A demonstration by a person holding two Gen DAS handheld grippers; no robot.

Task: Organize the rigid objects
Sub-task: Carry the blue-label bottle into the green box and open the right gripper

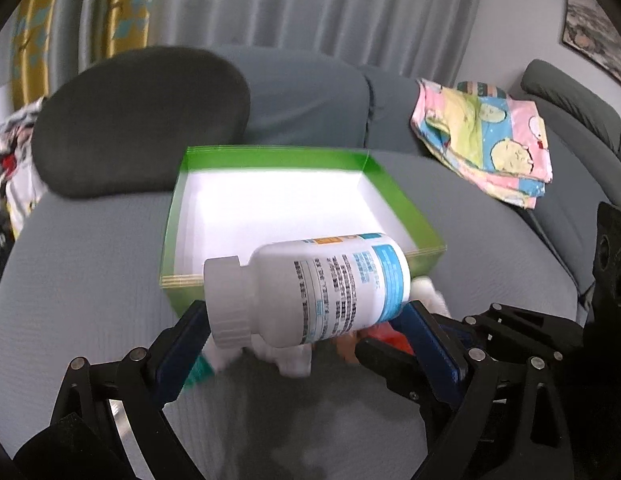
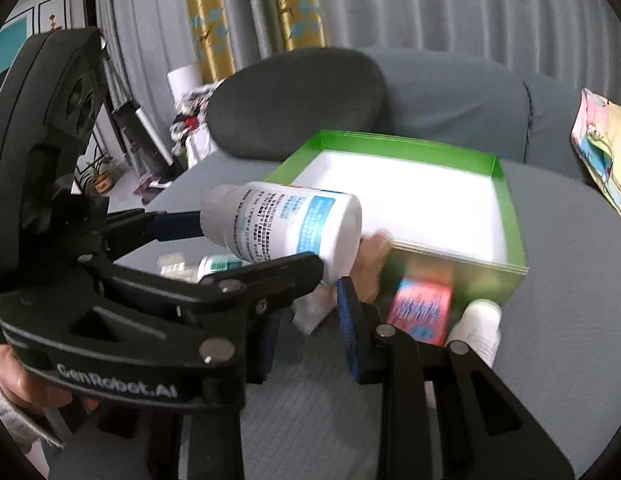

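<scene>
My left claw [image 1: 306, 320] stands wide, its pads pressing both ends of the white bottle [image 1: 310, 286]. My right claw [image 2: 306, 332] is nearly shut, just beside the left one.

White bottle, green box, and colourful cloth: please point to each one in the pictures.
white bottle [image 1: 310, 288], left wrist view, on its printed label.
green box [image 1: 406, 208], left wrist view, on its right wall.
colourful cloth [image 1: 490, 140], left wrist view, on its middle.
</scene>
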